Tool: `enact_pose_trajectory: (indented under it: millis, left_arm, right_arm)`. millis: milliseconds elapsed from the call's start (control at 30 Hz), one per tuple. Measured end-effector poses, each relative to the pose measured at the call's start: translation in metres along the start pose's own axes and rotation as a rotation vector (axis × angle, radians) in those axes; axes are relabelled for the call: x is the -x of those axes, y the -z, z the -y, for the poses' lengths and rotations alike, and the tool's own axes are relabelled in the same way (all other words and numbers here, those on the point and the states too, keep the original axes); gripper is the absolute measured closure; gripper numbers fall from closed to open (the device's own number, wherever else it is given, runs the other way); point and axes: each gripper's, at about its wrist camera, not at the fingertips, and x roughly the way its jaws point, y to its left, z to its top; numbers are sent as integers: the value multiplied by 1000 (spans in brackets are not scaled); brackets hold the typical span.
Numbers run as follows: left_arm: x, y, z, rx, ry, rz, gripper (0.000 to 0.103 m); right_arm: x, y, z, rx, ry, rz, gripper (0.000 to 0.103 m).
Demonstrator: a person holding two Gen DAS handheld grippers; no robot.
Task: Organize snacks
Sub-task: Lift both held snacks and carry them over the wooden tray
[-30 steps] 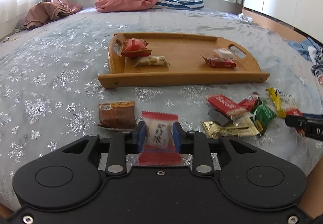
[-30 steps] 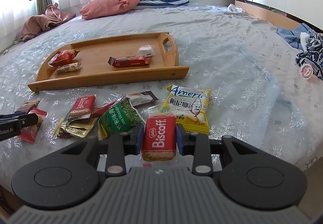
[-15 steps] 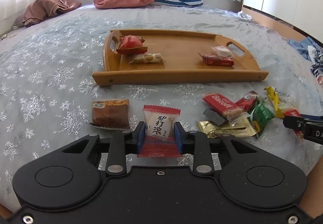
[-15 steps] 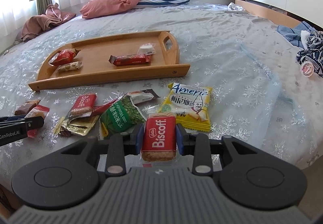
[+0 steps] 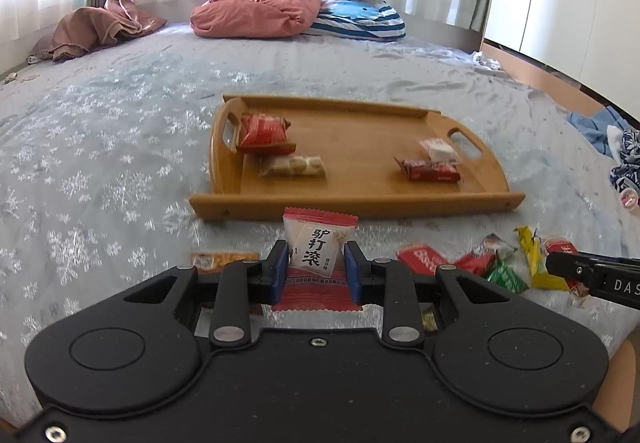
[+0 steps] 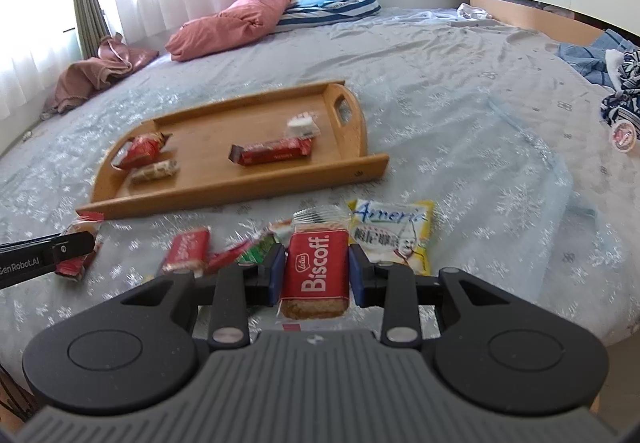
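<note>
**Both grippers clamped on snack packets in front of the tray**

Only the left wrist view shows the printed face of the white-and-red crinkle-edged packet with black characters [image 5: 318,255]; in the right wrist view it is just a red corner beside the black left gripper [image 5: 316,263]. Only the right view shows the whole glossy yellow "Americ" packet [image 6: 390,235].

The left gripper's blue pads [image 5: 280,267] press that white-and-red packet from both sides, holding it upright between them. The right gripper [image 6: 316,269] is likewise closed on a red Biscoff biscuit packet [image 6: 316,269], whose brown biscuit edge shows at its near end.

Beyond them a rectangular bamboo tray with cut-out handles [image 5: 360,199] lies on the pale blue snowflake-patterned bedspread [image 5: 100,163], carrying four wrapped snacks. Loose red, green and yellow foil wrappers [image 5: 492,267] lie near the tray's front rim.
</note>
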Motion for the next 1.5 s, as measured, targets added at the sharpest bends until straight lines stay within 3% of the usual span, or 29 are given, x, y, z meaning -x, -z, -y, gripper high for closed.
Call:
enact_pose_trajectory:
  millis: [500, 767, 1000, 1233, 1500]
  left_arm:
    - [-17, -50, -5, 19, 28, 34, 75]
    - [-47, -83, -17, 78, 48, 13, 75]
    - [-85, -108, -16, 75, 36, 12, 75]
    - [-140, -118, -8, 51, -18, -53, 75]
    - [-177, -115, -5, 54, -48, -88, 75]
  right_arm:
    - [-17, -51, -16, 57, -66, 83, 66]
    - [-50, -91, -24, 67, -141, 96, 66]
    - [-98, -125, -29, 45, -186, 61, 66]
    - [-155, -140, -21, -48, -214, -42, 66]
    - [-192, -141, -30, 17, -150, -70, 65]
